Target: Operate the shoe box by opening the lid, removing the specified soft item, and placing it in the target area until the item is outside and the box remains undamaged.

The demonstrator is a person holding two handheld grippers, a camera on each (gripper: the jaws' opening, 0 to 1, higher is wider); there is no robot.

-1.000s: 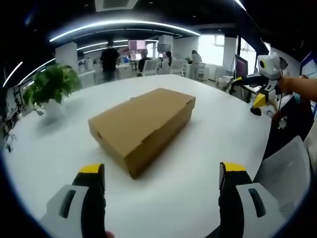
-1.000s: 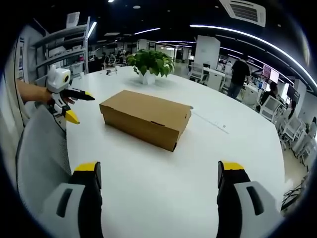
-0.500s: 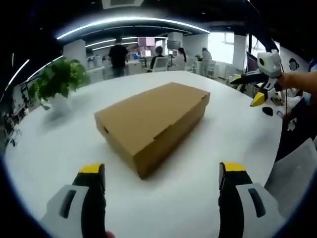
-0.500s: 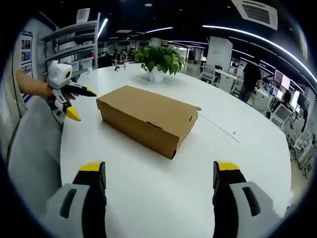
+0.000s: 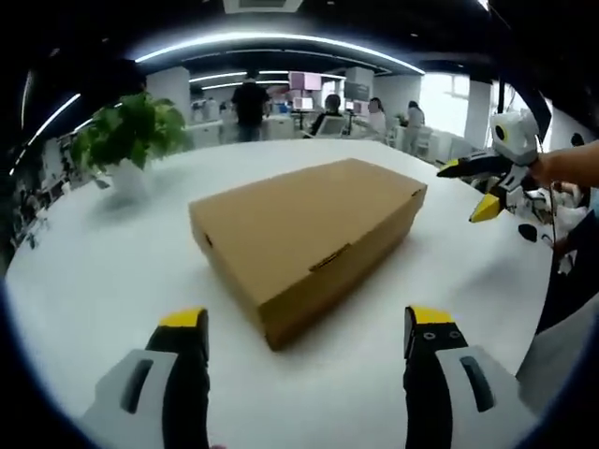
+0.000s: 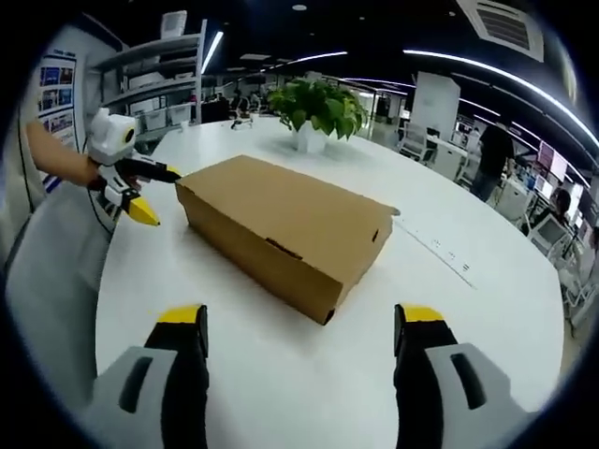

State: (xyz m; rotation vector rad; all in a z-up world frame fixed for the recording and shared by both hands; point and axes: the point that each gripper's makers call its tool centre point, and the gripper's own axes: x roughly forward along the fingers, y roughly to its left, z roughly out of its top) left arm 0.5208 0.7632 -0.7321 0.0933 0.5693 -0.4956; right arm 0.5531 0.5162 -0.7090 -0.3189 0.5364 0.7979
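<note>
A plain brown cardboard shoe box (image 5: 304, 234) lies on the white table (image 5: 103, 281) with its lid down. My left gripper (image 5: 304, 327) stands open a short way in front of its near corner, nothing between the jaws. In the right gripper view the same box (image 6: 285, 229) lies ahead, and my right gripper (image 6: 299, 323) is open just short of its near corner. My right gripper (image 5: 487, 182) enters the left gripper view from the right, beside the box's far end. My left gripper (image 6: 138, 187) shows at the left of the right gripper view, close to the box's end.
A potted green plant (image 5: 126, 140) stands on the table behind the box, also seen as the plant (image 6: 314, 112) in the right gripper view. A grey chair back (image 6: 47, 281) sits at the table edge. Desks, shelves and several people fill the office behind.
Both grippers have moved closer to the box, which looms larger in both views. The box itself has not moved and its lid stays down.
</note>
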